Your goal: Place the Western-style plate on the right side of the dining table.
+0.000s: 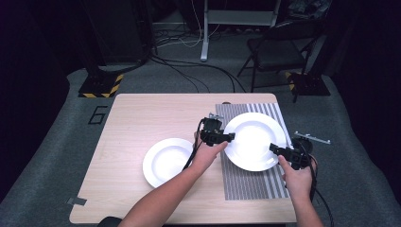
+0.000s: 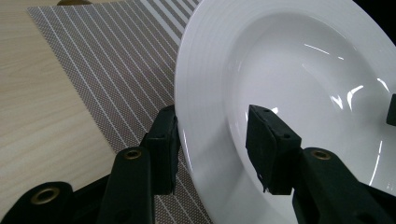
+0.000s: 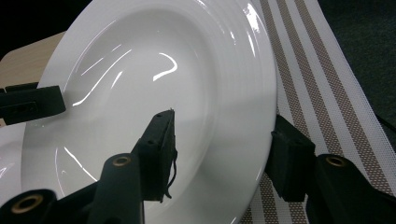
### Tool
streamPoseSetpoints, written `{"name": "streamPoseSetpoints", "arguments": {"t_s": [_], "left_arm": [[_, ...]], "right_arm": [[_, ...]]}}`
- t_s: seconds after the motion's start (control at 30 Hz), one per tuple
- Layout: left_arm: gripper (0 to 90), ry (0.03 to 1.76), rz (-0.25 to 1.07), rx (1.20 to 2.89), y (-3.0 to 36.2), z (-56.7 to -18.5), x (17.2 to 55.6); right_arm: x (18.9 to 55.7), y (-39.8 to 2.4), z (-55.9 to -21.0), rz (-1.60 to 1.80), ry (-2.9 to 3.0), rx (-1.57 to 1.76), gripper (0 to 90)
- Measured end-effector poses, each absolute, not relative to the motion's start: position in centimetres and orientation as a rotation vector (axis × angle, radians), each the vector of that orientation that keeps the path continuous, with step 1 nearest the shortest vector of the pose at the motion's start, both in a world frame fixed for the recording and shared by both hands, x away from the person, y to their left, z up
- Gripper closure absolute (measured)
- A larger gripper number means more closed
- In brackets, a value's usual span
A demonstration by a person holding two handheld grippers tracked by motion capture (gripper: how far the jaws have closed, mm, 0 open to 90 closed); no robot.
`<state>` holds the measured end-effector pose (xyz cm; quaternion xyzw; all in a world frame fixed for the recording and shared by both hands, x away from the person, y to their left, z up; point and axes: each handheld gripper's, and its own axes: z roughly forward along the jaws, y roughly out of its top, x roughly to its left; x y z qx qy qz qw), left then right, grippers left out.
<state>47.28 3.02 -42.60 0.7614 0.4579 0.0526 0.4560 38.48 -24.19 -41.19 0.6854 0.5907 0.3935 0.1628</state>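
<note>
A large white deep plate (image 1: 255, 141) lies over a striped placemat (image 1: 250, 184) on the right half of the wooden table. My left gripper (image 1: 230, 137) straddles its left rim. In the left gripper view one jaw sits under the rim and the other over the well of the plate (image 2: 303, 60), with a gap showing, so the left gripper (image 2: 215, 114) is open. My right gripper (image 1: 279, 150) straddles the near right rim the same way. In the right gripper view the right gripper (image 3: 226, 119) has one jaw inside the plate (image 3: 154, 46) and one outside above the placemat (image 3: 308, 60).
A smaller white plate (image 1: 166, 162) rests on bare wood left of the mat, close to my left forearm. A small metal bracket (image 1: 312, 138) sticks out past the table's right edge. A folding chair (image 1: 279, 52) and cables sit on the floor beyond the table.
</note>
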Motion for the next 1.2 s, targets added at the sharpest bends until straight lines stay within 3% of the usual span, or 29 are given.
{"name": "streamPoseSetpoints", "arguments": {"t_s": [1.2], "left_arm": [[56.8,1.105,0.130,1.923,0.8,-45.5,48.5]], "right_arm": [[39.2,-26.1,-44.9,1.077,1.663,2.013,48.4]]}}
